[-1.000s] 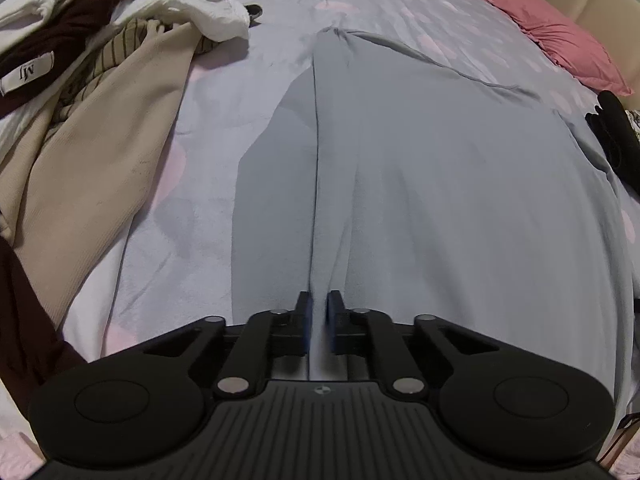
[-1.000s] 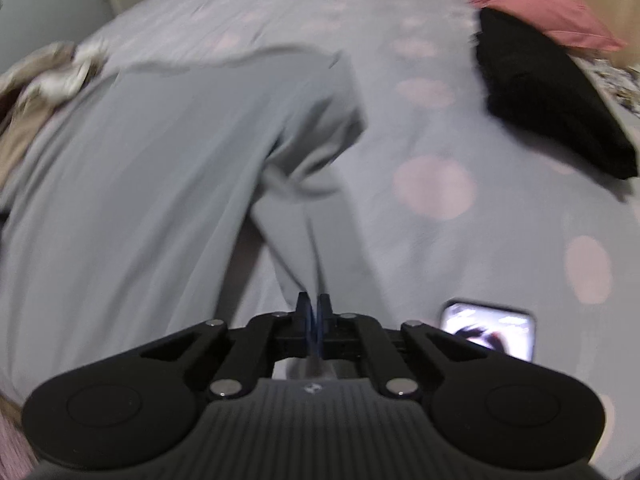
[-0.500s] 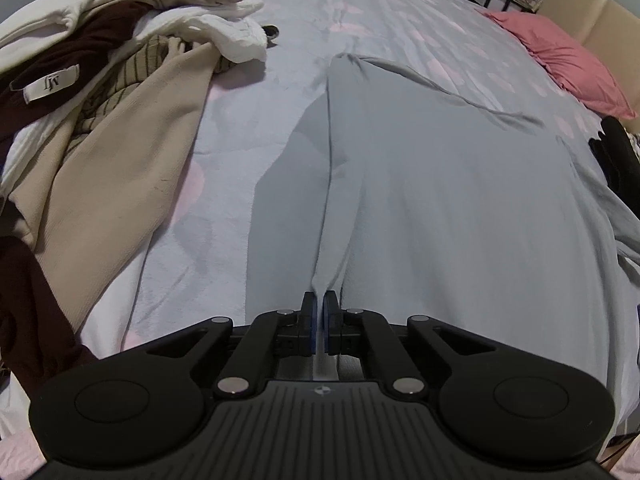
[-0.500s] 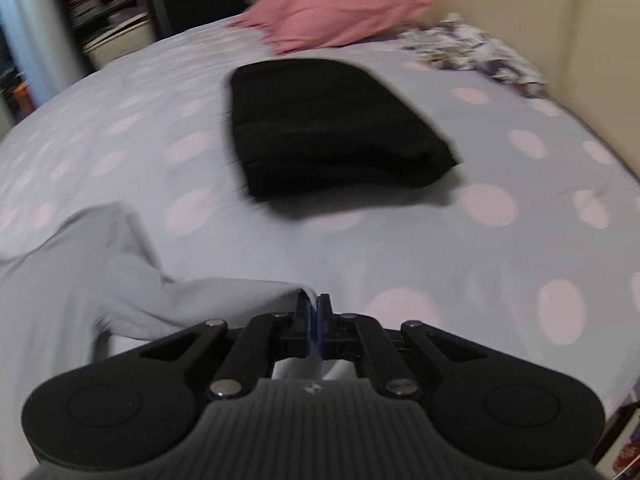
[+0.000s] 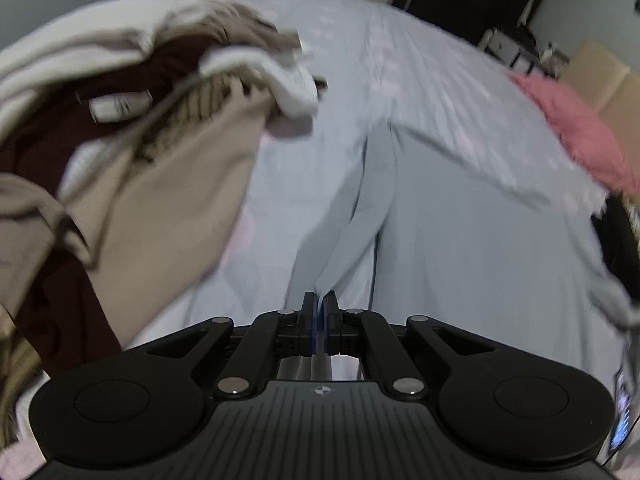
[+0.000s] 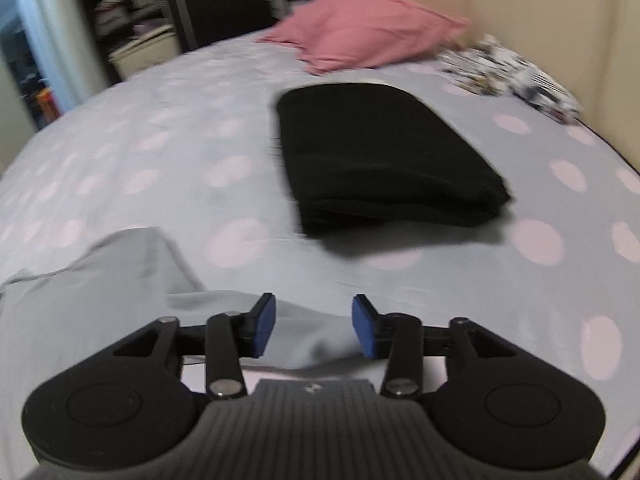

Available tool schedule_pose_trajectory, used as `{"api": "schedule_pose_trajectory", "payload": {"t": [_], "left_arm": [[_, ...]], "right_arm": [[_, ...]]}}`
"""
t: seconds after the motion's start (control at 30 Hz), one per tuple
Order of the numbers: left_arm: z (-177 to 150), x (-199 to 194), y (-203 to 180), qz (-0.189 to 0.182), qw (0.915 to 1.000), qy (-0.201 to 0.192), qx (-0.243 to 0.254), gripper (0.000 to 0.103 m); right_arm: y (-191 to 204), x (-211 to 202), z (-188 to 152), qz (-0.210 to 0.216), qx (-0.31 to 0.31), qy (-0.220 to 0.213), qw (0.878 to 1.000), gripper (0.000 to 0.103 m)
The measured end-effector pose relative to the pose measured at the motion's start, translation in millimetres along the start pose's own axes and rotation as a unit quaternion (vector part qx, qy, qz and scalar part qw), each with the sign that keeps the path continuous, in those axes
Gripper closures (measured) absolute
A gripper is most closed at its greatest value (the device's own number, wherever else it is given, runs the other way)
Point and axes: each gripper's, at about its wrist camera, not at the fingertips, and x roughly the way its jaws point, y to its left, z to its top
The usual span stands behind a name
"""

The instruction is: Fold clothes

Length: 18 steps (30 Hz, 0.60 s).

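Observation:
A light grey garment (image 5: pixel 460 248) lies spread over the bed. My left gripper (image 5: pixel 319 300) is shut on a pinched fold of its edge, and the cloth rises taut from the bed to the pads. In the right wrist view another part of the grey garment (image 6: pixel 132 280) lies below my right gripper (image 6: pixel 314 318). Its jaws are opening, and the blue pads (image 6: pixel 265 322) stand apart above the cloth without pressing on it.
A heap of beige, white and dark brown clothes (image 5: pixel 132 128) fills the left. A folded black garment (image 6: pixel 380 160) lies ahead of the right gripper, with a pink pillow (image 6: pixel 368 38) behind it. The bed sheet (image 6: pixel 200 128) is pale with pink dots. A beige headboard (image 6: pixel 540 12) is at right.
The right gripper swung right, away from the garment's body toward the black stack, then let go of the grey cloth and opened. The left gripper lifted its pinched fold, and the view tilted up.

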Motion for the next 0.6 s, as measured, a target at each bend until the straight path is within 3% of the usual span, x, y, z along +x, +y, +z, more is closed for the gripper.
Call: {"api": "schedule_pose_trajectory", "payload": {"t": [0.13, 0.33, 0.6], "left_arm": [[35, -14, 12, 0.026, 0.9993, -0.025, -0.004, 0.102], [95, -11, 44, 0.083, 0.9948, -0.053, -0.025, 0.102], [135, 21, 79, 0.146, 0.9881, -0.041, -0.026, 0.102]], "right_arm": [[23, -1, -6, 0.02, -0.023, 0.007, 0.999, 0.049], [26, 10, -14, 0.016, -0.023, 0.03, 0.999, 0.049], [14, 25, -12, -0.015, -0.007, 0.046, 0.999, 0.049]]}}
